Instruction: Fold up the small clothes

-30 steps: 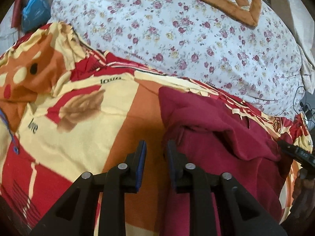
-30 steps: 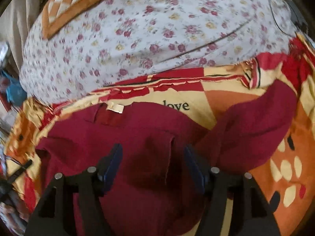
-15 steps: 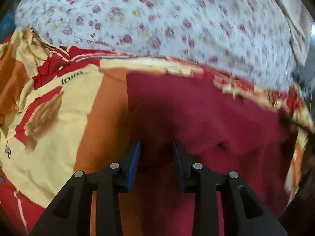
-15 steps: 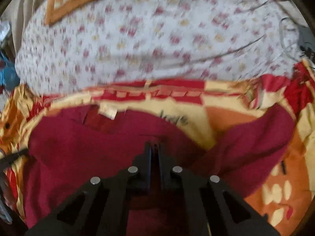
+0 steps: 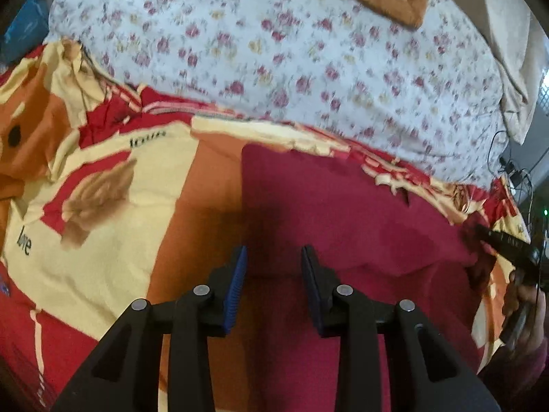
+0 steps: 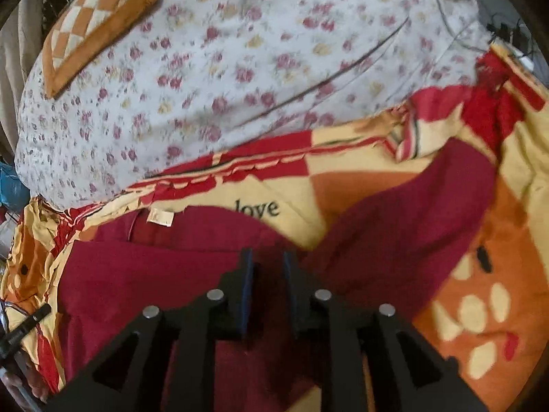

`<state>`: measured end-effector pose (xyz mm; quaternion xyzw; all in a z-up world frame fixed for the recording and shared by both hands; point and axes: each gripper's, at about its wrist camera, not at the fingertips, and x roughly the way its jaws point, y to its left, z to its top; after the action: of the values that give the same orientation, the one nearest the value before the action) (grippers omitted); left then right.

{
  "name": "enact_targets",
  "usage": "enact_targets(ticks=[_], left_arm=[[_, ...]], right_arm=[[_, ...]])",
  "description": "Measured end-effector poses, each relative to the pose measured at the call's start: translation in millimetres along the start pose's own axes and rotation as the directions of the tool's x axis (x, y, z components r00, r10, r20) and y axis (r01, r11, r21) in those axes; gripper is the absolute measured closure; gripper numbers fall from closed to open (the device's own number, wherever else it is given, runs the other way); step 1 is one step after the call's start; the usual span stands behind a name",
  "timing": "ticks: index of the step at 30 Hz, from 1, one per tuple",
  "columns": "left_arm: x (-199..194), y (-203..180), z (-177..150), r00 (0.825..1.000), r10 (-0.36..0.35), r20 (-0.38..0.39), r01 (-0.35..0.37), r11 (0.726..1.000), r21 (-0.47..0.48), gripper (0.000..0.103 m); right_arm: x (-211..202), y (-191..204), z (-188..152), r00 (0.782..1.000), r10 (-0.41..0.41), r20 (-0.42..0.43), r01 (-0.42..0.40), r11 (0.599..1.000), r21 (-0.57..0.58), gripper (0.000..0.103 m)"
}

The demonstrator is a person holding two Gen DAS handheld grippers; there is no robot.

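Observation:
A dark red garment lies spread on a red, yellow and orange blanket. In the left wrist view my left gripper is open over the garment's left part, jaws apart with cloth below them. In the right wrist view the garment shows a pale neck label and a sleeve stretched to the right. My right gripper hovers at the garment's upper edge, jaws a small gap apart; I see no cloth pinched between them. The other gripper's tip shows at the right edge of the left wrist view.
A big white floral bundle lies behind the blanket, with an orange checked cushion on it. Cables run at the far right. A blue bag sits at the far left.
My left gripper moved right onto the garment and opened wider. My right gripper closed from wide open, then parted slightly. The garment's left part now lies flatter.

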<state>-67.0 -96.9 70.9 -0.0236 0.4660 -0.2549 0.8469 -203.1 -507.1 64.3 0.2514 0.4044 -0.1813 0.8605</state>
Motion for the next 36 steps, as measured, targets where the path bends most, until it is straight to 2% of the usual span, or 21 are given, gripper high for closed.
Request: enact_targets(ticks=[6,9,13,16,20,22,27,32,34,36], left_arm=[[25,-20,1,0.999,0.020,-0.041,-0.020,1.000,0.014,0.081],[37,-25,-4,0.996,0.067,-0.053,-0.067,0.998,0.015,0.081],[42,-30,-8,0.992,0.117,-0.043,-0.115,0.993,0.031,0.081],[44,-33,-8,0.989,0.143,-0.039,-0.141,0.989,0.047,0.081],[44,-34,-9,0.988,0.152,-0.036,-0.150,0.987,0.050,0.081],[44,-34,-9,0.988,0.152,-0.036,-0.150,0.987,0.051,0.081],[39,-35,-10,0.988,0.152,-0.024,-0.151,0.988,0.037,0.081],[25,-42,-12,0.996,0.089,-0.021,-0.089,0.996,0.003,0.081],[20,-47,-14,0.996,0.087,-0.012,-0.087,0.996,0.012,0.081],[14,-54,-14,0.997,0.080,0.001,-0.080,0.997,0.020,0.081]], right_arm=[[-7,33,-14,0.998,0.051,-0.040,-0.056,0.986,-0.155,0.084],[5,54,-23,0.997,0.041,-0.070,-0.056,0.969,-0.239,0.084],[30,61,-34,0.992,-0.045,-0.115,0.009,0.956,-0.295,0.084],[41,58,-32,0.995,-0.067,-0.075,0.044,0.959,-0.279,0.085],[43,65,-32,0.991,-0.115,-0.072,0.089,0.952,-0.294,0.084],[38,68,-33,0.990,-0.118,-0.079,0.090,0.951,-0.296,0.081],[17,69,-43,0.995,-0.065,-0.072,0.043,0.963,-0.267,0.050],[22,72,-47,0.993,-0.073,-0.096,0.043,0.956,-0.289,0.050],[11,65,-41,0.993,-0.008,-0.114,-0.019,0.972,-0.234,0.050],[-6,55,-35,0.994,0.057,-0.094,-0.074,0.980,-0.185,0.047]])
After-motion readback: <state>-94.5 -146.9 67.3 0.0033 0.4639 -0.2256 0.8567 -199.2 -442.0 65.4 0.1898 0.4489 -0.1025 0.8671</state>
